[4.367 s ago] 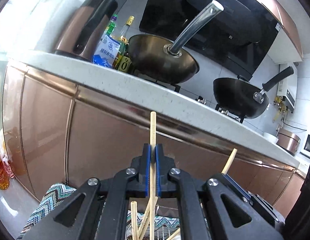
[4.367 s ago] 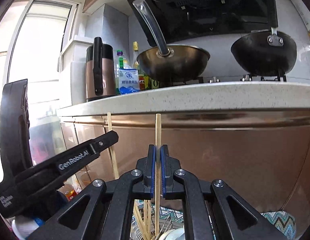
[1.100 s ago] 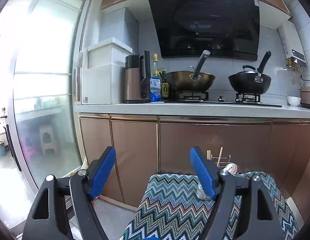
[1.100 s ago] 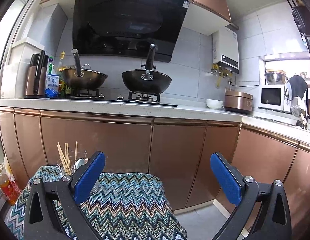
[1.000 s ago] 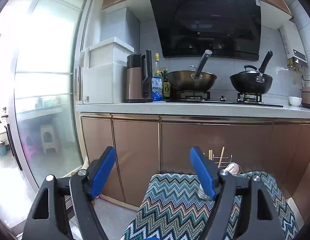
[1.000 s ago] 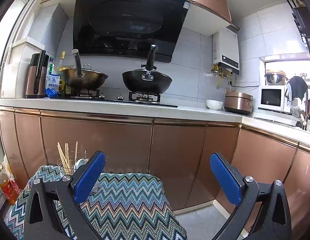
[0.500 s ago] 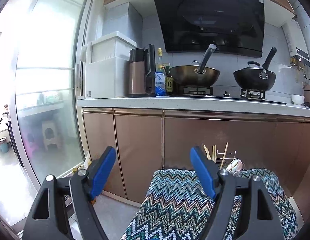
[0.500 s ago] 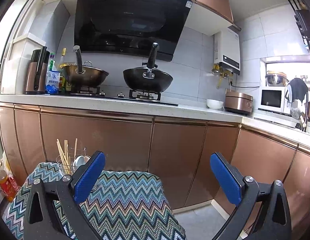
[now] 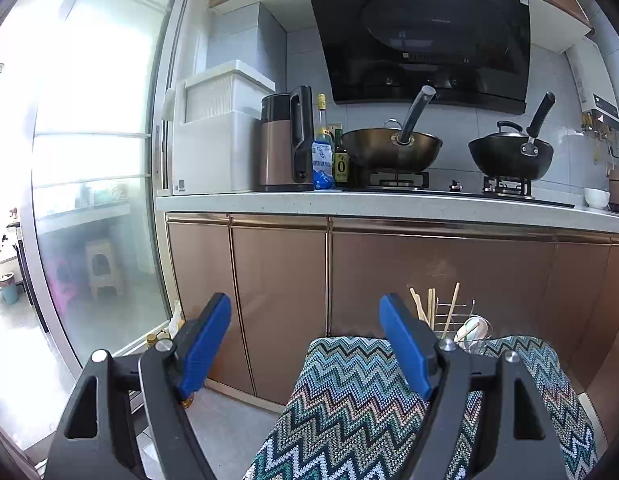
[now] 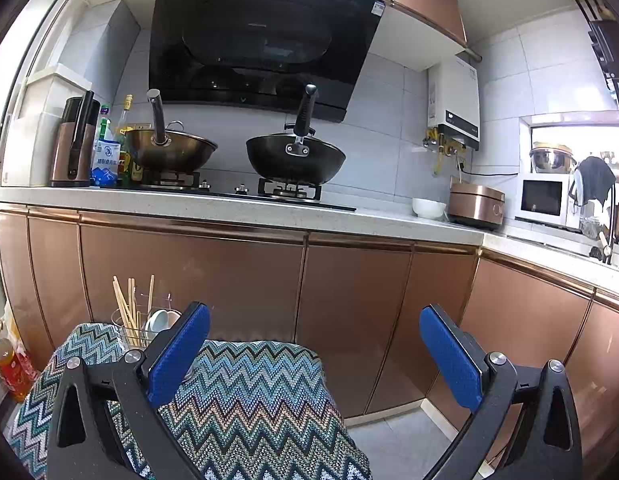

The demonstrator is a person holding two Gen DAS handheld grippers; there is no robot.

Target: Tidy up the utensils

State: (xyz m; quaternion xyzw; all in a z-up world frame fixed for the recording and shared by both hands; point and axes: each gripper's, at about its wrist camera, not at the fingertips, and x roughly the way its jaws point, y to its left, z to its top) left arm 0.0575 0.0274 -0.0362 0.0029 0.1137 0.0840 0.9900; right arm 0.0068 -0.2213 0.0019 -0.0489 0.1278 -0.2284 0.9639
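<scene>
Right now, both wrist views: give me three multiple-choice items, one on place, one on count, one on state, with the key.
1. Where do the chopsticks stand?
A. In the wire holder at the far end of the zigzag cloth
B. On the countertop
C. In the left tongs

2. How many woks sit on the stove?
A. One
B. Two
C. Three

3. What state are the right tongs in?
A. Shut on a chopstick
B. Shut, holding nothing
C. Open, holding nothing

Key: 1 A, the sticks rise from the holder on the cloth; 2 B, a bronze wok and a black wok; 3 C, the blue pads stand wide apart.
</scene>
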